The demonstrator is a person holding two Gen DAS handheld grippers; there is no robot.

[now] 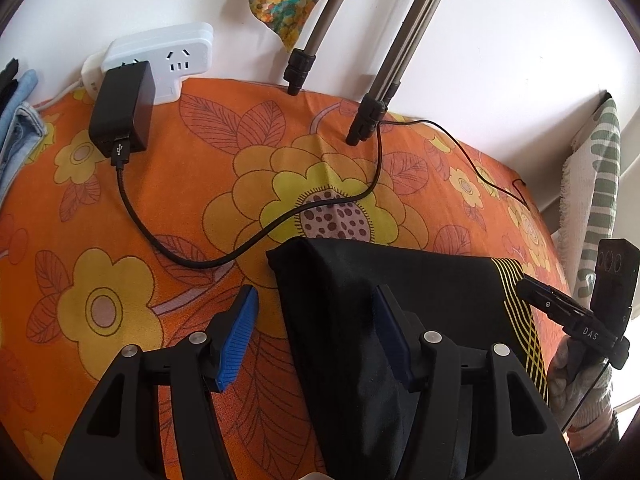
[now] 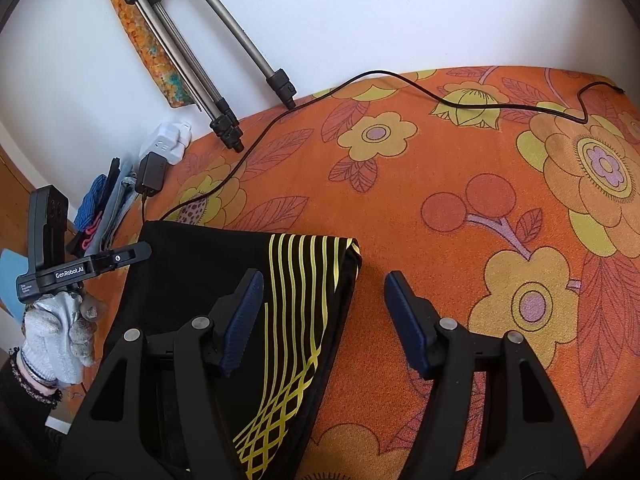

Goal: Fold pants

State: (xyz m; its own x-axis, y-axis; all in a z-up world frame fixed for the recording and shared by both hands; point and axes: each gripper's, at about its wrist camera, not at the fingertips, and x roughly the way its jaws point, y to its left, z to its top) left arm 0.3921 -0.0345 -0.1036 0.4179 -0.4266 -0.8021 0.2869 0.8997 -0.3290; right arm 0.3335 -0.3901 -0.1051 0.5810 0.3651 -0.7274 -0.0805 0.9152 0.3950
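Observation:
Black pants with yellow line pattern lie folded in a compact rectangle on the orange flowered cloth. My left gripper is open, straddling the pants' left edge, one blue pad over the cloth, the other over the black fabric. My right gripper is open, straddling the pants' right edge, its left finger above the yellow stripes. Each gripper also shows in the other's view, the right one and the left one held by a gloved hand.
A white power strip with a black charger and its cable lies behind the pants. Tripod legs stand at the back by the wall. A stack of folded clothes sits at the left edge.

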